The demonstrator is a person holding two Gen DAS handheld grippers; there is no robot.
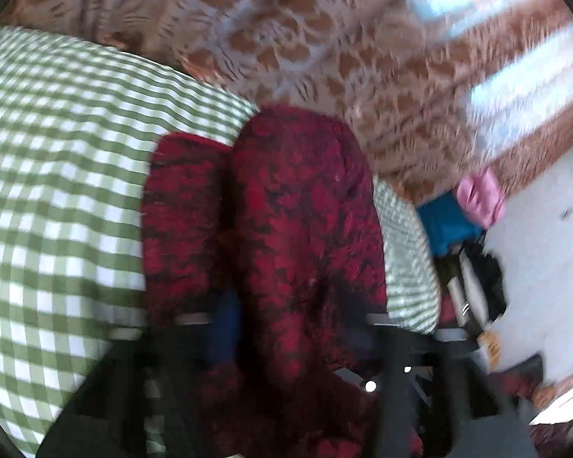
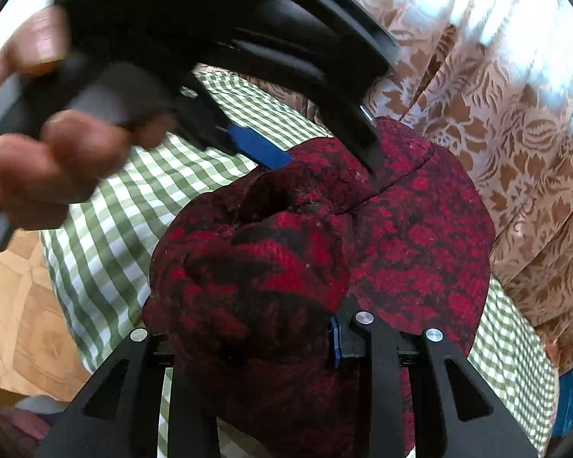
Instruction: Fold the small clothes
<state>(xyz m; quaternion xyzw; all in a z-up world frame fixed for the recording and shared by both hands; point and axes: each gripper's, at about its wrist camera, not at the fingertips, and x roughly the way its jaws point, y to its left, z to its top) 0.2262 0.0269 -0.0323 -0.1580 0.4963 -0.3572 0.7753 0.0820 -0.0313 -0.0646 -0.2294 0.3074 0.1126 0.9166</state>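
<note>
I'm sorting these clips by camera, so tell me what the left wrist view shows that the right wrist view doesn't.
Only the left wrist view shows a blue cloth and a pink cloth lying at the right, beside a pale floor.

Only the right wrist view shows the person's hand holding the left gripper, and a tan tiled floor.

Both show the red and black garment bunched between the viewing gripper's fingers, the green checked sheet and the brown patterned curtain.

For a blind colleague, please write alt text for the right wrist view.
The right gripper pinches a bunched red-and-black knitted garment above a green-checked cloth. Opposite, a hand brings the left gripper onto the garment, before a brown floral curtain.
</note>
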